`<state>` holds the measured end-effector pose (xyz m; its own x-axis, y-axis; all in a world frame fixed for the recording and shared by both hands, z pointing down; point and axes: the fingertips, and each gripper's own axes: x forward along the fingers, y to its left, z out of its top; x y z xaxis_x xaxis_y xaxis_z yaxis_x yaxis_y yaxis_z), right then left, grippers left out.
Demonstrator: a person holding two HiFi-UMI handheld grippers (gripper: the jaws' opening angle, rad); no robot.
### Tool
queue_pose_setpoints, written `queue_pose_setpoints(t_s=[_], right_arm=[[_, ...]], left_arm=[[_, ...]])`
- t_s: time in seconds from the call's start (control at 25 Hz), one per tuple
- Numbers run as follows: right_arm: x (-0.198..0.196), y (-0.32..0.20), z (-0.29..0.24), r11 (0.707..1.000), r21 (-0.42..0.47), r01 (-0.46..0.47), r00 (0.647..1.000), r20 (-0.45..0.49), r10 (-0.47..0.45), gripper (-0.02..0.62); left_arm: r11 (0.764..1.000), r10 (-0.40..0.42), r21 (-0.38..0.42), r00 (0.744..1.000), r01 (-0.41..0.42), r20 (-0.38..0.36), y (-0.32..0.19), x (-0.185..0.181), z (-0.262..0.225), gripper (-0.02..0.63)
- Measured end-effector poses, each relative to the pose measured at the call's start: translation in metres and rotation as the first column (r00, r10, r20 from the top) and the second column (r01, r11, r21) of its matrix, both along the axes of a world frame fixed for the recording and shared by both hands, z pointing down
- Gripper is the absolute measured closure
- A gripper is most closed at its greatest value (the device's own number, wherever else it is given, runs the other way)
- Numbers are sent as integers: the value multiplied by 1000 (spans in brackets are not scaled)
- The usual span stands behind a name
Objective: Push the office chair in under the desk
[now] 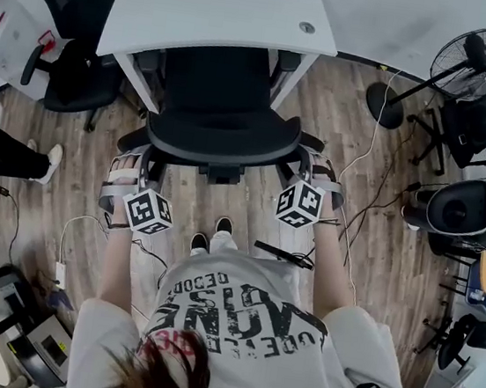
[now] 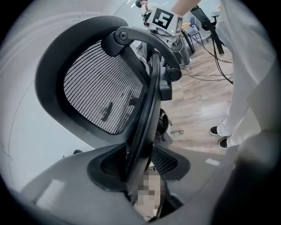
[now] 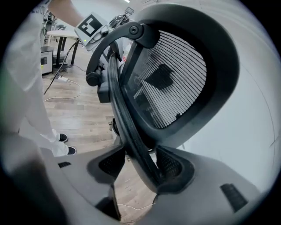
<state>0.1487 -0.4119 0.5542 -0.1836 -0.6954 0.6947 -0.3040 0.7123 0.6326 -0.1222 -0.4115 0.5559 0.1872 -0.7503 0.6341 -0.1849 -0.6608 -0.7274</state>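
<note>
Head view shows me the office chair from high up. It stands at the white desk. The front of its seat goes in under the desk edge. Its backrest sticks out toward the person who holds the tools.

I see the left gripper at the left end of the backrest. The right gripper is at the right end. Both arms reach forward, one on each side of the chair.

Left gripper view looks right along the jaws. The thin black rim of the backrest runs down between them. The jaws are closed on that rim, one on each side, and they touch it. The gray net of the backrest fills the space above.

Right gripper view shows the same thing from the other end. The rim sits between the two jaws and they pinch it. Lower down, a bit of wood floor peeks through beside the rim.

I also see a standing fan on the floor to the right, well apart from the chair. A second black chair stands to the left of the desk. The person's dark shoes are just behind the office chair.
</note>
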Motion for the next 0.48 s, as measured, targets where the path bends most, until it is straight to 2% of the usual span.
queue_pose_setpoints(t_s=[0.48], right_arm=[[-17,-11,0,999,30,-12,1000,2,12,388]], left_arm=[[1000,7,-25,1000,-7,4,-22,-18,3,415]])
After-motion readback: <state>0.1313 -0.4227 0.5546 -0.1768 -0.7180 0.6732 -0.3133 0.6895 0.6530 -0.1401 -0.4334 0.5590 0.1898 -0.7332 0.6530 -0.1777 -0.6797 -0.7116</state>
